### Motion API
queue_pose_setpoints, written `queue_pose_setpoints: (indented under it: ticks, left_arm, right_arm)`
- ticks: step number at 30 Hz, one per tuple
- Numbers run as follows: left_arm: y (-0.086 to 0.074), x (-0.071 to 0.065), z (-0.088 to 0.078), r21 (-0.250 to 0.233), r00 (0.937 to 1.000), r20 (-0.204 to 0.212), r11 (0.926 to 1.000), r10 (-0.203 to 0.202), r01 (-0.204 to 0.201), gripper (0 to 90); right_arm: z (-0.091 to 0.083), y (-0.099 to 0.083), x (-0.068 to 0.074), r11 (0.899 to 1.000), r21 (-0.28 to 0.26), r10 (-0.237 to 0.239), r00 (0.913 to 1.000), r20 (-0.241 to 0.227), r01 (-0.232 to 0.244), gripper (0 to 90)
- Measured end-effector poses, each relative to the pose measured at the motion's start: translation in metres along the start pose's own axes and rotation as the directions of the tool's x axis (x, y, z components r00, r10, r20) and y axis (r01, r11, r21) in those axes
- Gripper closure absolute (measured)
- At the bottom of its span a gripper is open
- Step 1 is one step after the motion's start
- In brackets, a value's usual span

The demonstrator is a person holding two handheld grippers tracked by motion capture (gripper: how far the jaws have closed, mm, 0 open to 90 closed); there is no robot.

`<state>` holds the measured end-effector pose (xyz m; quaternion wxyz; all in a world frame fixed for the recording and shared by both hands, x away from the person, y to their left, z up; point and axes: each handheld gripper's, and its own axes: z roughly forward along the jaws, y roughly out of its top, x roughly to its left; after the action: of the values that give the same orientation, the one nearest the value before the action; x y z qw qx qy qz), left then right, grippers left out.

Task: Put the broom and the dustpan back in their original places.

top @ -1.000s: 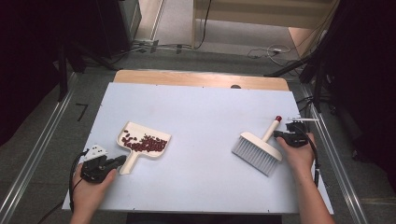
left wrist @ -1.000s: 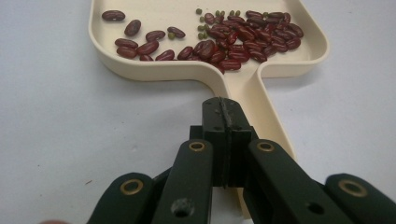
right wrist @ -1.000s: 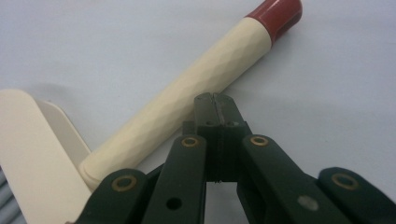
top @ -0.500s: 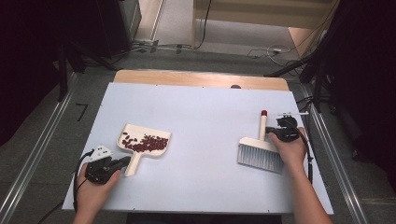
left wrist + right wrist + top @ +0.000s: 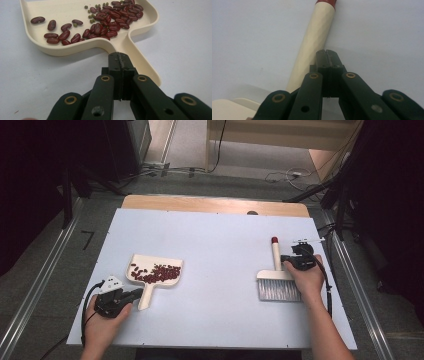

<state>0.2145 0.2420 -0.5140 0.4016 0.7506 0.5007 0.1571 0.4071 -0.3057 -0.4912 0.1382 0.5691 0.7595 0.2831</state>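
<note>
I hold both tools together, left (image 5: 119,60) at the light, stiff dustpan's (image 5: 62,46) handle (beans (image 5: 105,21) spill easily), right (image 5: 327,56) beside the brush (image 5: 312,47).

A pale blue-white tabletop (image 5: 220,255) carries everything, with a strip of bare wood (image 5: 215,204) along its far edge at twelve o'clock. Toward eight o'clock a cream dustpan (image 5: 152,275) lies flat on it, its handle pointing back toward six and its tray holding a scatter of dark red beans (image 5: 161,272) with a few small green ones among them. Toward four o'clock a hand brush (image 5: 276,280) lies on the surface, bristles nearest six, its cream handle with a red tip pointing to twelve.
</note>
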Motion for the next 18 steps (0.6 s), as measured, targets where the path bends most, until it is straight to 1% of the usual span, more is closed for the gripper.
queue_pose_setpoints:
  ticks: [7, 10, 11, 13, 14, 16, 17, 18]
  left_arm:
    - [0.001, -0.002, 0.001, 0.006, 0.9999, 0.01, 0.9999, 0.008, -0.008, 90.0]
    - [0.001, -0.003, 0.002, 0.004, 0.9999, 0.009, 0.9999, 0.01, -0.01, 90.0]
    - [0.001, -0.003, 0.002, 0.008, 0.9999, 0.012, 0.9999, 0.008, -0.008, 90.0]
    - [0.001, -0.002, 0.001, 0.008, 0.9999, 0.01, 1.0, 0.002, -0.002, 90.0]
    - [0.001, -0.001, -0.001, 0.002, 1.0, 0.01, 1.0, 0.0, 0.0, 90.0]
    - [0.001, 0.002, -0.007, -0.029, 0.9998, 0.009, 0.9994, -0.018, 0.018, 89.9]
    - [0.001, 0.004, -0.01, -0.048, 0.9996, 0.011, 0.9985, -0.025, 0.025, 86.2]
    - [0.001, 0.006, -0.013, -0.067, 0.9996, 0.018, 0.9975, -0.023, 0.024, 82.1]
  right_arm:
    - [-0.003, -0.001, -0.003, 1.0, -0.002, 0.01, 0.9999, 0.003, -0.01, 88.0]
    - [-0.004, -0.002, -0.005, 1.0, -0.016, 0.009, 1.0, -0.003, -0.009, 88.0]
    - [-0.005, -0.002, -0.005, 1.0, -0.018, 0.018, 0.9998, -0.001, -0.018, 88.0]
    - [-0.007, -0.004, -0.006, 0.999, -0.036, 0.018, 0.9998, -0.003, -0.018, 88.0]
    - [-0.008, -0.005, -0.006, 0.999, -0.043, 0.02, 0.9998, 0.003, -0.02, 88.0]
    - [-0.012, -0.007, -0.007, 0.997, -0.067, 0.023, 0.9997, 0.009, -0.023, 87.8]
    - [-0.015, -0.008, -0.007, 0.996, -0.083, 0.025, 0.9997, 0.007, -0.024, 86.9]
    - [-0.018, -0.009, -0.008, 0.995, -0.1, 0.027, 0.9996, -0.002, -0.027, 83.1]
